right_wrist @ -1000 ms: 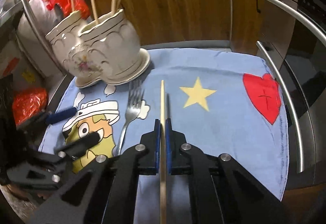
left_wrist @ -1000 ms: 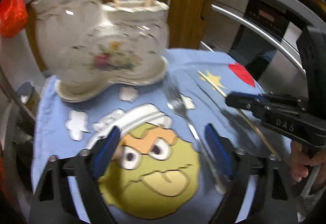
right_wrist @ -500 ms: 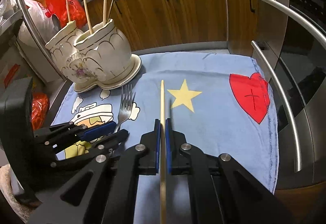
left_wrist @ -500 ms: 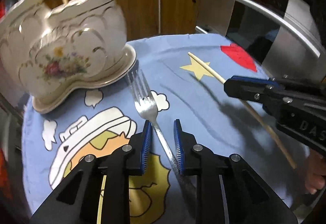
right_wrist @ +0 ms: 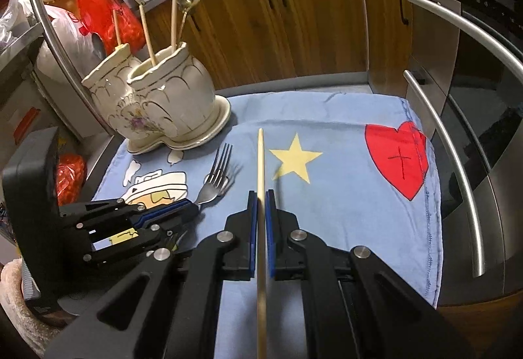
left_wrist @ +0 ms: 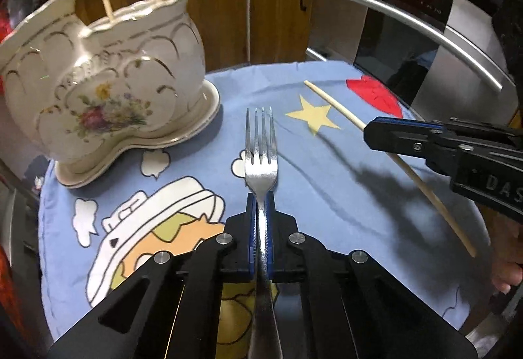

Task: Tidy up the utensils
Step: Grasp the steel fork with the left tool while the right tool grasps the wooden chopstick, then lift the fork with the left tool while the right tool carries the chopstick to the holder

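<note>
Now left tool (left_wrist: 260, 207) clenched on one fork (left_wrist: 261, 143), right tool (right_wrist: 260, 205) gripping one chopstick (right_wrist: 260, 156), two-part ceramic holder (right_wrist: 163, 97)

i see a silver fork (left_wrist: 261, 159) with four tines pointing away from me toward the holder (left_wrist: 108, 91), its handle lifted just off the blue cloth (left_wrist: 327, 195). a thin pale wooden chopstick (right_wrist: 260, 195) lies straight along my right view, held above the cloth beside the yellow star. the holder is cream ceramic, gold-trimmed, with a flower print, standing upright at the cloth's far left corner with chopsticks and a gold fork in it.
</note>
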`<state>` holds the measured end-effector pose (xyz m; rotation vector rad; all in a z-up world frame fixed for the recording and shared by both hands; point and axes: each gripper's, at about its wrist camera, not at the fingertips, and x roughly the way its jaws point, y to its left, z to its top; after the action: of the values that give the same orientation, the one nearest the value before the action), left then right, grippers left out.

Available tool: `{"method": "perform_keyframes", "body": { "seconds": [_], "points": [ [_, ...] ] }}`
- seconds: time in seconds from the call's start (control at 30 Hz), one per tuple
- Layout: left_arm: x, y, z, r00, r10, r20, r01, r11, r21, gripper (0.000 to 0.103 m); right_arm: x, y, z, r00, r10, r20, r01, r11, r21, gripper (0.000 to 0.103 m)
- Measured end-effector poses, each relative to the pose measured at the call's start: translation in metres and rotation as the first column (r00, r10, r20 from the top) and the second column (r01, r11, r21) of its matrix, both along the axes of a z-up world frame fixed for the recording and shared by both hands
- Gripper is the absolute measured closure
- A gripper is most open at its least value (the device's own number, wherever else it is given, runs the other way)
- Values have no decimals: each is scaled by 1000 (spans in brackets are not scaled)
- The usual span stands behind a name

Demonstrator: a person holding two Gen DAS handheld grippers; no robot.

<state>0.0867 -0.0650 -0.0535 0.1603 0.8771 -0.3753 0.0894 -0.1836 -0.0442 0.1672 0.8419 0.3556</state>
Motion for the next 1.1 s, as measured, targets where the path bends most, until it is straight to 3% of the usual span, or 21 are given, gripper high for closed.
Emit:
{"method": "perform_keyframes", "body": {
  "seconds": [0.2, 0.33, 0.63, 0.9, 1.1],
  "points": [
    [-11, 16, 19, 999, -4, 34, 6, 998, -64, 98, 0, 5, 1, 1000, 8, 7, -8, 1000, 18, 98],
    [-21, 31, 38, 995, 6, 99, 4, 995, -97, 98, 0, 12, 6, 999, 17, 33, -18, 999, 31, 98],
    [-40, 70, 76, 977, 43, 207, -5, 984, -181, 98, -5, 29, 31, 990, 30, 140, -41, 996, 75, 98],
    [-42, 106, 130, 930, 105, 353, -25, 974, -224, 98, -7, 43, 70, 959, 36, 283, -69, 992, 108, 98],
    [-23, 127, 166, 888, 146, 436, -40, 969, -242, 98, 18, 62, 100, 919, 52, 390, -111, 985, 131, 98]
  ]
}}
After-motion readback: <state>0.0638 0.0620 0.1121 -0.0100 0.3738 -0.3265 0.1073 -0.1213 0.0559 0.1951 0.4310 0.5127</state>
